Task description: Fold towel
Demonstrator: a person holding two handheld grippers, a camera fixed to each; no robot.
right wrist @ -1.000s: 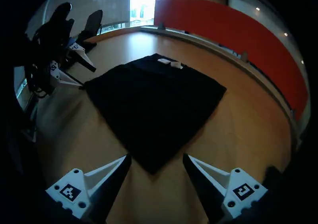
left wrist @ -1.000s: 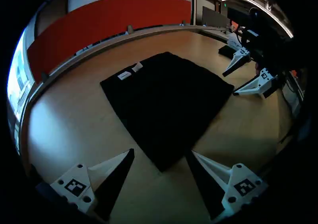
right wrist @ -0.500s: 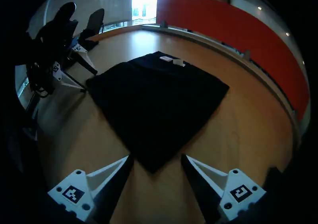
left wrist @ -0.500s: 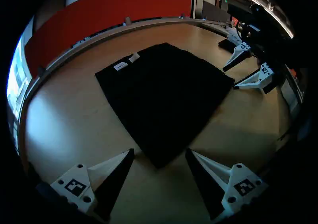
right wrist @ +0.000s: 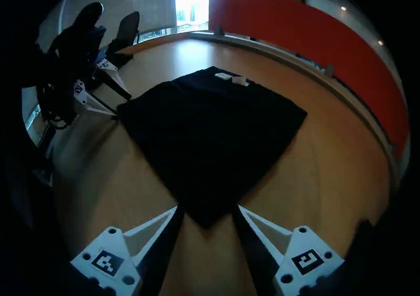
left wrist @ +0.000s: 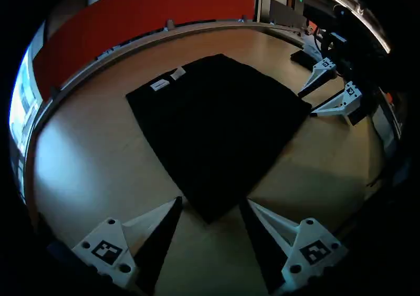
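ok, left gripper view: black towel [left wrist: 220, 123] lies flat and spread on the wooden table [left wrist: 89, 154], turned so one corner points at the camera. left gripper [left wrist: 210, 205] is low over the table with its two fingers apart, and that near corner sits in the gap between them. nothing clamped. two white tags [left wrist: 160, 84] lie on the far left edge of the towel. right gripper [left wrist: 307, 104] is farther off at the towel's right-hand corner, fingers spread, tips just beside the corner. cannot tell if they touch the cloth. red panel [left wrist: 147, 12] runs along the far side.

right gripper view: same layout from the other end. this gripper's fingers are apart and low, with a towel corner lying between the tips, not pinched. the left gripper is at the far left corner of the towel, fingers apart, tips just at the cloth edge. chairs [right wrist: 128, 28] stand behind it.

step, judged: pre-grasp for the first fold, each gripper lined up on its own corner, no fold made yet. next move calls for both to pinch shut on their corners, lift together, and carry that edge over to the opposite side, toward the tags. risk: fingers skating over thin flat cloth and grabbing nothing.
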